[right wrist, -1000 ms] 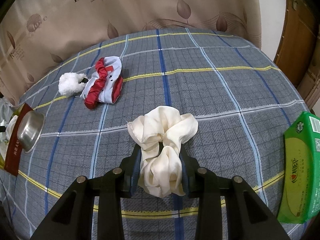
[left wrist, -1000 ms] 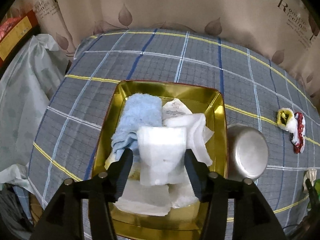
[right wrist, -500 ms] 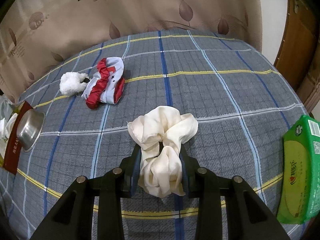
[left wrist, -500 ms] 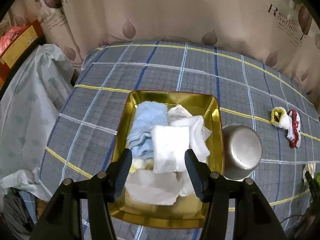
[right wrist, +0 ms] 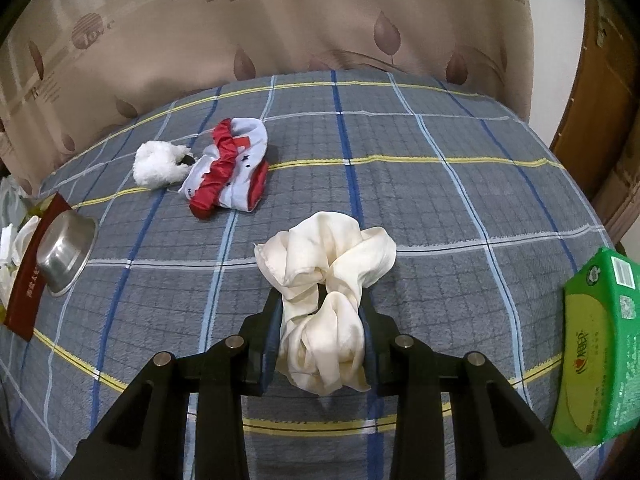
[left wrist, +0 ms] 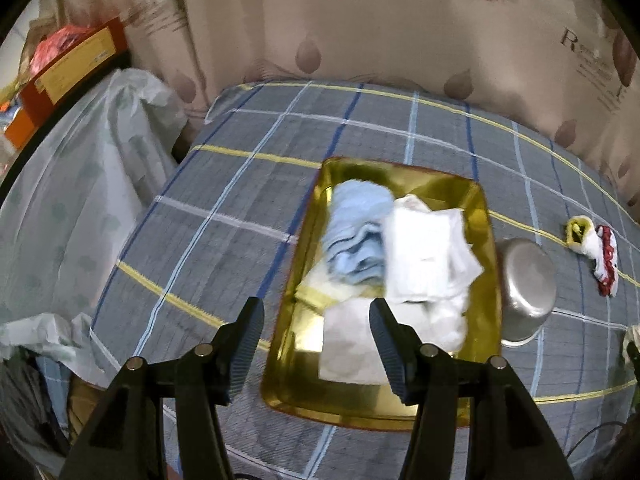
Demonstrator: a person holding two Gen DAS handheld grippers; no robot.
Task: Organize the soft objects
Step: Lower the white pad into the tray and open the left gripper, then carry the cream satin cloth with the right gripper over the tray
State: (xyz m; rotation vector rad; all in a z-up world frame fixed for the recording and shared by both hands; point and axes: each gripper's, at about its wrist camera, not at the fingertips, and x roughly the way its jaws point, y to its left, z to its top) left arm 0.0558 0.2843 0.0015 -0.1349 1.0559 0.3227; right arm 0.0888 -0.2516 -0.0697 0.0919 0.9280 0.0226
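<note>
A gold tray on the plaid cloth holds a rolled light-blue towel and folded white cloths. My left gripper hangs open above the tray's near left rim, nothing between its fingers. In the right wrist view my right gripper is shut on a cream satin scrunchie, which bulges out past the fingertips over the cloth. Farther back lie a red-and-white scrunchie and a fluffy white one; both also show at the right in the left wrist view, red-and-white scrunchie.
An upturned steel bowl sits against the tray's right side, bowl. A green tissue pack lies at the right edge. A beige curtain backs the table. Plastic sheeting and boxes stand off the left edge.
My left gripper has drawn back and to the left from the white cloths, leaving them in the tray. The right gripper has stayed put, still holding the cream scrunchie.
</note>
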